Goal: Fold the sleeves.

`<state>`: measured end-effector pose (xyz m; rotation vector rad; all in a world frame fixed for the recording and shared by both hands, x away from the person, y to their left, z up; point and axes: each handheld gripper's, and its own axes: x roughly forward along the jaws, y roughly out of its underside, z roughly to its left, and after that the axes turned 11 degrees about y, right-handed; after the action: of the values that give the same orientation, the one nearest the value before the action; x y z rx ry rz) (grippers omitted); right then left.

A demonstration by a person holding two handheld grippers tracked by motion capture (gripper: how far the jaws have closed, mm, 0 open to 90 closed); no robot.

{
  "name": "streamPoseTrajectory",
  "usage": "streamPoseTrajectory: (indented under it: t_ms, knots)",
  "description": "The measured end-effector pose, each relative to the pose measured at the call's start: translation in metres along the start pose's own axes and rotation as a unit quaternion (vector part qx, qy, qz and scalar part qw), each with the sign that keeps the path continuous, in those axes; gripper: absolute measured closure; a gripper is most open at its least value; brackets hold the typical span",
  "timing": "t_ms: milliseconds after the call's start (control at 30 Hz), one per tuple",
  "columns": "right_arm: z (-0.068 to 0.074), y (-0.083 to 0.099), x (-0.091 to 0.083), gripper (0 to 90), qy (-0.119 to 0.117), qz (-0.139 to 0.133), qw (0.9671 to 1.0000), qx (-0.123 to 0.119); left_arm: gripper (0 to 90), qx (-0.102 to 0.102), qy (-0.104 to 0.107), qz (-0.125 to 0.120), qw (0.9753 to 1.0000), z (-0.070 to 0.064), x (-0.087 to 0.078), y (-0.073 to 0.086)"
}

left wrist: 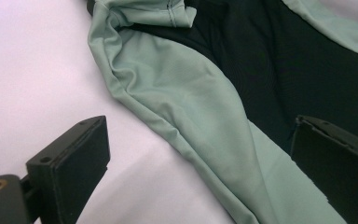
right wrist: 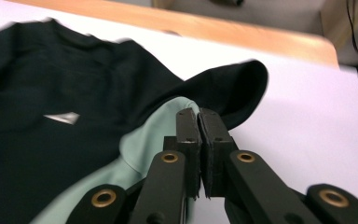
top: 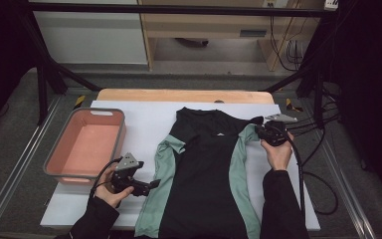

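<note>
**Black and green shirt, one sleeve pinched, one side waiting**

Black cloth with pale green side panels, the shirt [top: 204, 169] lies flat on the white sheet [top: 144, 119] that covers the bench [top: 179, 95], collar toward the far edge and hem toward the person. Its green left sleeve [top: 166, 149] is folded in along the body.

The right hand-held gripper [top: 259, 130] sits at the shirt's right shoulder. In the right gripper view its jaws are pressed together at the tips with the edge of the right sleeve [right wrist: 233, 88] caught between them, where black cloth meets the green panel; the black sleeve end curls up and over just beyond the tips. The right hand [top: 278, 154] holds it from behind, cable trailing off to the side of the bench.

The left hand-held gripper [top: 155, 183] lies low over the sheet just beside the shirt's left edge, held by the left hand [top: 112, 191]. In the left gripper view its jaws stand wide apart and hold nothing: one pad [left wrist: 81, 158] is over bare white sheet, the other over the black body, with the green panel running between them.

A pink tub [top: 52, 162] with a grey rim rests on the bench at the left, apart from the shirt.
</note>
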<state>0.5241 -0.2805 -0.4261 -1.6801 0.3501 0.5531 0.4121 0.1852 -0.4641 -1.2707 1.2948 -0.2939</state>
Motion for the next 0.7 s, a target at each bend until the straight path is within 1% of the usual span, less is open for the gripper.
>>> streamPoseTrajectory:
  t_ms: [67, 133, 167, 300, 367, 467, 567, 700]
  knots:
    - [0.009, -0.007, -0.002, 87.8, -0.006, -0.003, 0.9998, -0.021, 3.6, -0.001, 0.000, 0.001, 1.0000, 0.000, 0.000, 0.000]
    - [0.018, -0.013, -0.003, 87.9, -0.015, -0.008, 0.9992, -0.036, 3.6, -0.001, 0.000, 0.001, 1.0000, 0.000, 0.000, 0.000]
    - [0.022, -0.015, -0.003, 87.9, -0.018, -0.009, 0.9987, -0.047, 3.6, -0.001, 0.000, 0.000, 1.0000, 0.000, 0.000, 0.000]
    - [0.040, -0.020, -0.002, 88.3, -0.038, -0.014, 0.9963, -0.076, 3.5, 0.001, 0.001, 0.000, 1.0000, 0.000, 0.000, 0.000]
    - [0.049, -0.021, 0.000, 88.3, -0.049, -0.016, 0.9941, -0.095, 3.5, 0.000, 0.001, 0.001, 1.0000, 0.000, 0.000, 0.000]
    - [0.062, -0.024, 0.001, 88.4, -0.068, -0.020, 0.9908, -0.116, 3.5, -0.001, 0.001, 0.002, 1.0000, 0.000, 0.001, 0.001]
    - [0.073, -0.025, 0.004, 88.4, -0.090, -0.019, 0.9877, -0.126, 3.5, -0.001, 0.002, 0.002, 1.0000, 0.000, 0.001, 0.001]
    - [0.084, -0.020, 0.009, 88.4, -0.111, -0.005, 0.9837, -0.141, 3.5, 0.001, 0.002, 0.003, 1.0000, -0.001, 0.001, 0.001]
